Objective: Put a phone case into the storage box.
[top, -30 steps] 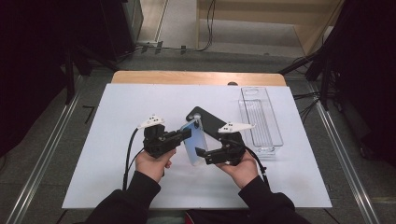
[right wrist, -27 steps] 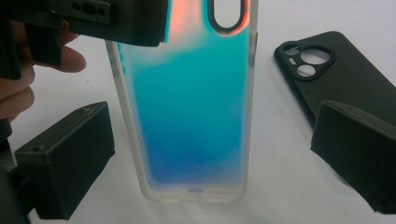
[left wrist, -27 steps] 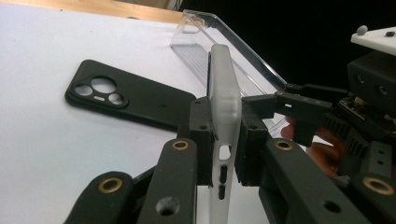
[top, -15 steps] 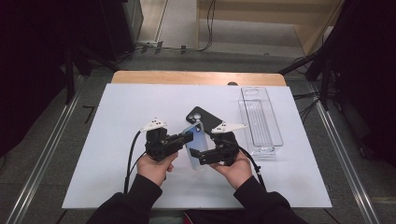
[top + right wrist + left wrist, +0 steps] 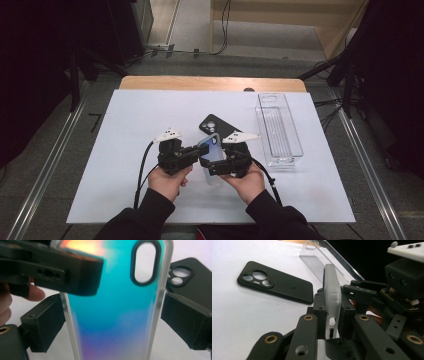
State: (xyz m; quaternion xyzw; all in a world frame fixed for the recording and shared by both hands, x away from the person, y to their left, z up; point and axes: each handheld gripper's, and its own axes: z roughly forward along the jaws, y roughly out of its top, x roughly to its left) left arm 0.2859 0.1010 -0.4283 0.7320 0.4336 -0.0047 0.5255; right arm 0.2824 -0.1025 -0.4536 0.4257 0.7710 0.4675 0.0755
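Observation:
An iridescent blue phone case (image 5: 212, 150) with frosted edges is held above the white table between both grippers. My left gripper (image 5: 200, 152) is shut on its flat faces; in the left gripper view the case (image 5: 332, 290) stands edge-on between the jaws. My right gripper (image 5: 214, 167) straddles the case's width, and in the right gripper view the case (image 5: 115, 315) has a pad touching each long edge. The left gripper's jaw crosses the top left of that view. A black phone case (image 5: 212, 125) lies flat just behind, camera cutouts up.
A clear plastic tray (image 5: 279, 127) stands lengthwise at the right of the white tabletop (image 5: 125, 120). A wooden strip (image 5: 210, 83) runs along the far edge. Cables trail from both grippers toward the person's sleeves.
The right gripper has moved left toward the left gripper and now has its jaws around the blue case. Both hands have drawn together near the table's front middle.

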